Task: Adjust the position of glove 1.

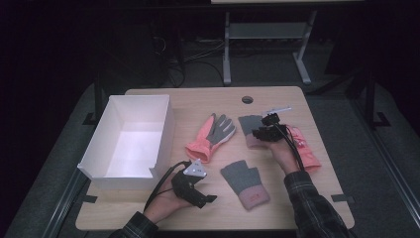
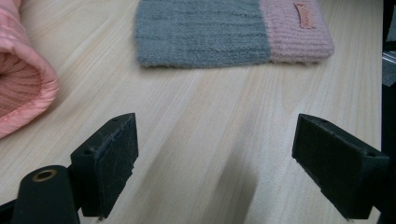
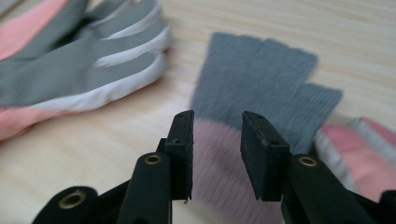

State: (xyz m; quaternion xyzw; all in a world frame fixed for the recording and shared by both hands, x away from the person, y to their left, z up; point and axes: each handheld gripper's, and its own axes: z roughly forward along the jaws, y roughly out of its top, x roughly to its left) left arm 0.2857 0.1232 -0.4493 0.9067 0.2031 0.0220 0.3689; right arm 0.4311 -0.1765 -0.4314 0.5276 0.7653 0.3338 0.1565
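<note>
Pale wood is what you are working on: the table point(image 1: 148, 208) carries everything here, largest to smallest. At its left stands the white box point(image 1: 126, 141), open at the top. To the right of it lie 4 gloves. The pink and grey work glove point(image 1: 210, 138) sits mid-table, fingers pointing away from you. The other pink glove point(image 1: 306, 148) lies near the right edge, partly under your right forearm. Of the 2 knitted gloves, the near one point(image 1: 246, 182) lies between your hands, grey fingers away from you and pink cuff toward you; the far knitted glove point(image 1: 250, 130) sits under your right hand.

Your left gripper point(image 1: 199, 197) rests low over bare wood, just left of the near knitted glove and apart from it. In the left gripper view its jaws are spread wide with nothing between them, and that glove point(image 2: 224, 30) lies ahead, untouched.

Your right gripper point(image 1: 265, 130) hovers over the far knitted glove point(image 3: 266, 74). Its jaws stand partly apart above the pink cuff; the view is blurred, but they seem not to pinch the cloth.
</note>
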